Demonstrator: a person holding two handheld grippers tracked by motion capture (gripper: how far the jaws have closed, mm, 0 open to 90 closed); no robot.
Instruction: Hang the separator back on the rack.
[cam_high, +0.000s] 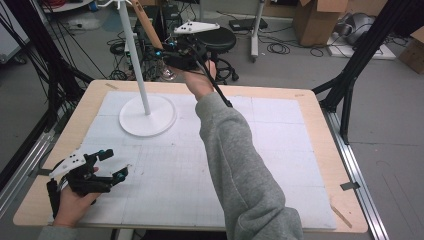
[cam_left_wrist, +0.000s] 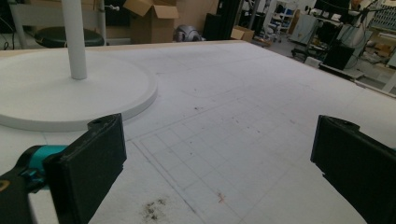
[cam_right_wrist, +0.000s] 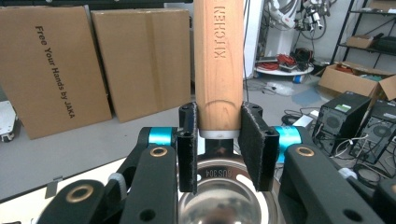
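My right gripper (cam_high: 169, 54) is raised over the table's far edge, shut on a utensil with a wooden handle (cam_high: 147, 25) and a steel bowl (cam_high: 168, 74). In the right gripper view the two pads (cam_right_wrist: 254, 144) clamp the lower end of the wooden handle (cam_right_wrist: 218, 60), stamped "KITCHEN", just above the steel bowl (cam_right_wrist: 224, 200). The handle rises up and to the left, close to the white stand's pole (cam_high: 134, 50). My left gripper (cam_high: 116, 163) rests at the table's near left corner, open with nothing between its jaws; the left gripper (cam_left_wrist: 219, 158) faces the stand's round base (cam_left_wrist: 70, 93).
The white stand's round base (cam_high: 147, 116) sits on the white gridded mat (cam_high: 280, 150) at the far left. A grey sleeve crosses the middle of the table. Beyond the far edge are a black stool (cam_high: 220, 37), cables and cardboard boxes (cam_high: 315, 17).
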